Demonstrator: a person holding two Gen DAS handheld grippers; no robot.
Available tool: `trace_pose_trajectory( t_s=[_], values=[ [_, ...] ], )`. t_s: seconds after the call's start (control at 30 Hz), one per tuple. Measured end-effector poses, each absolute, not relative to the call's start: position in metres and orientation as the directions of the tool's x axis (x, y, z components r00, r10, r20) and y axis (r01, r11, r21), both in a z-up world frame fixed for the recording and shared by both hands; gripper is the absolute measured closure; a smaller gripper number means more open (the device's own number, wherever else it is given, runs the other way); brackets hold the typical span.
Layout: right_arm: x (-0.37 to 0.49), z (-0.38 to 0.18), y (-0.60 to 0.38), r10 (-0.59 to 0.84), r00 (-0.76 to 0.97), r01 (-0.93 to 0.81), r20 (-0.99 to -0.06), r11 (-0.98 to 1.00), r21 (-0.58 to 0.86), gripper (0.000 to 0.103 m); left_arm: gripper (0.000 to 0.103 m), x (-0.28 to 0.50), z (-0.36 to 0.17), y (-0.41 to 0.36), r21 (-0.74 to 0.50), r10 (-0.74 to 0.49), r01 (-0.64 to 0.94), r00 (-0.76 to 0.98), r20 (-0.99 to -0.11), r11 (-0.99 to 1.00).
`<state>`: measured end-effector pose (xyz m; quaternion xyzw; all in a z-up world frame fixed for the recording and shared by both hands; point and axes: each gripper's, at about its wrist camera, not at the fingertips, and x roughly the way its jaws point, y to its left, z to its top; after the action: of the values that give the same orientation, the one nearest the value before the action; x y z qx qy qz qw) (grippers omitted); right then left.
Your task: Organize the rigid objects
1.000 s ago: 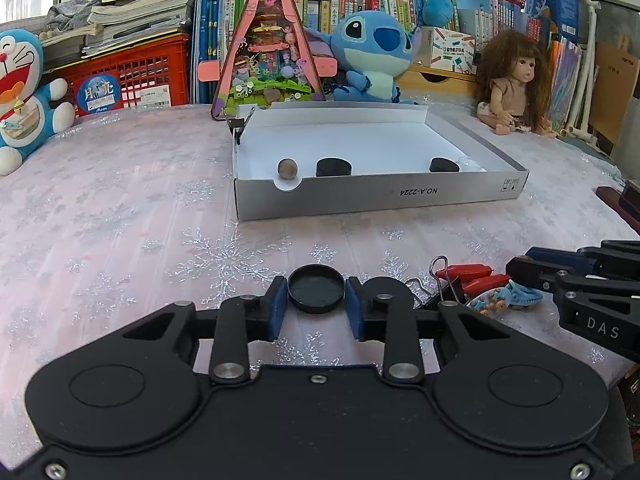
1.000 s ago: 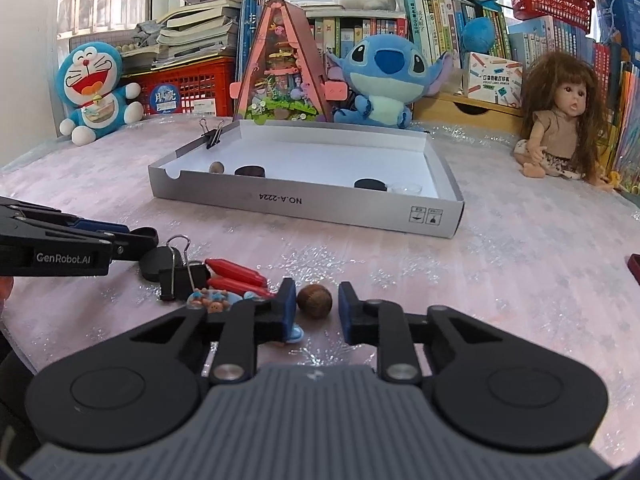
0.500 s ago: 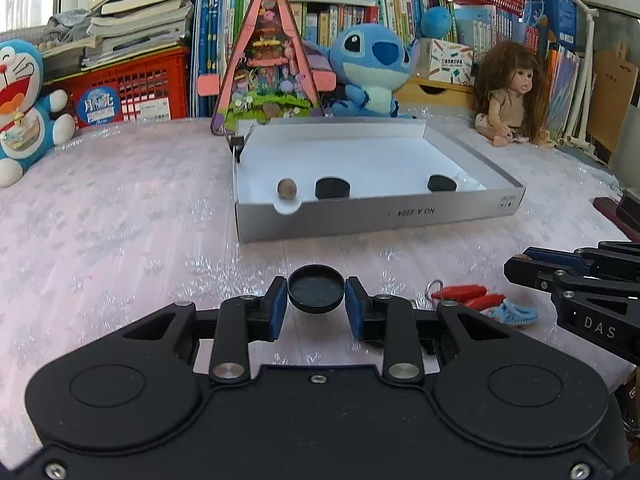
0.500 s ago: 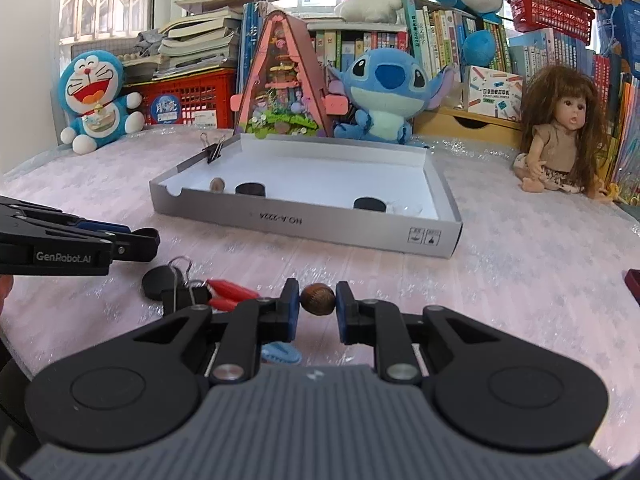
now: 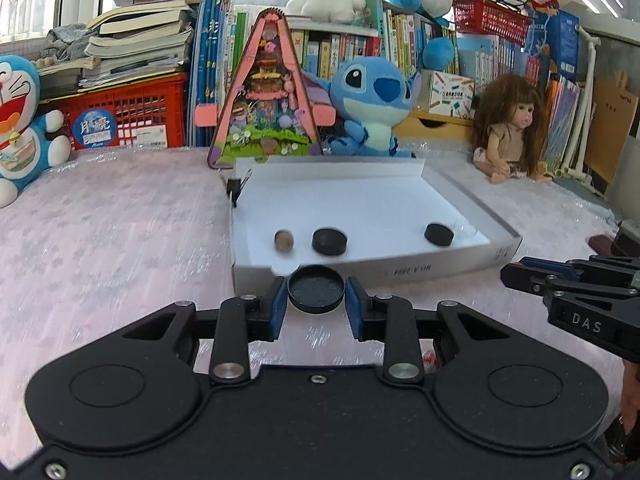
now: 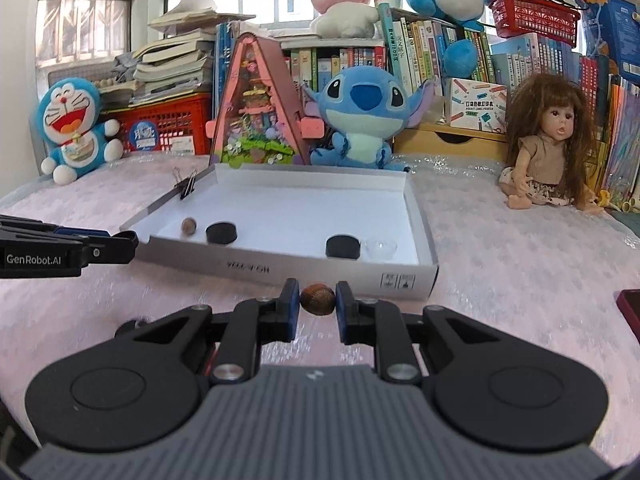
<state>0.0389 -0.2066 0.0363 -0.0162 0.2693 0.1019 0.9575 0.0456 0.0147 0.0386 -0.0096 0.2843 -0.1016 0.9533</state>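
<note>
My left gripper (image 5: 316,303) is shut on a round black cap (image 5: 316,288), held just before the near wall of the shallow white box (image 5: 400,269). My right gripper (image 6: 317,305) is shut on a small brown nut (image 6: 317,299), in front of the same box (image 6: 280,269). Inside the box lie another brown nut (image 5: 283,239), two black caps (image 5: 329,241) (image 5: 439,234) and a clear little cup (image 6: 380,249). A black binder clip (image 6: 185,182) grips the box's left wall. Each gripper shows at the edge of the other's view: the right (image 5: 520,276) and the left (image 6: 120,242).
The pink snowflake tablecloth (image 5: 112,240) covers the table. Behind the box stand a pink triangular toy house (image 5: 266,92), a blue plush (image 6: 362,116), a doll (image 6: 548,140), a cat plush (image 6: 74,128), a red crate (image 5: 132,116) and bookshelves. A dark red object (image 6: 630,308) lies at the right edge.
Both grippers have risen and moved toward the box with the cap and the nut. The pile of red clips and small items has dropped out of sight below them.
</note>
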Motion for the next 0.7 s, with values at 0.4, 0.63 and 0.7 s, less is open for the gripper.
trace_pose_trajectory(
  t_s=[0.4,0.63,0.7],
  values=[
    [0.091,0.038,-0.205,0.262,0.812,-0.204,-0.521,0.965,0.166,0.08,0.074,0.095,0.043,-0.016,-0.151,-0.292,0.25,0.8,-0.524,0.956],
    [0.114,0.022,-0.218,0.319,0.788,-0.188,-0.527,0.939,0.287,0.08,0.074,0.127,0.023,-0.03,-0.155,-0.288,0.243,0.776,-0.561,0.958],
    [0.12,0.019,-0.222,0.326,0.779,-0.18,-0.535,0.934,0.308,0.08,0.074,0.135,0.017,-0.033,-0.158,-0.293,0.248,0.762,-0.577,0.956]
  ],
)
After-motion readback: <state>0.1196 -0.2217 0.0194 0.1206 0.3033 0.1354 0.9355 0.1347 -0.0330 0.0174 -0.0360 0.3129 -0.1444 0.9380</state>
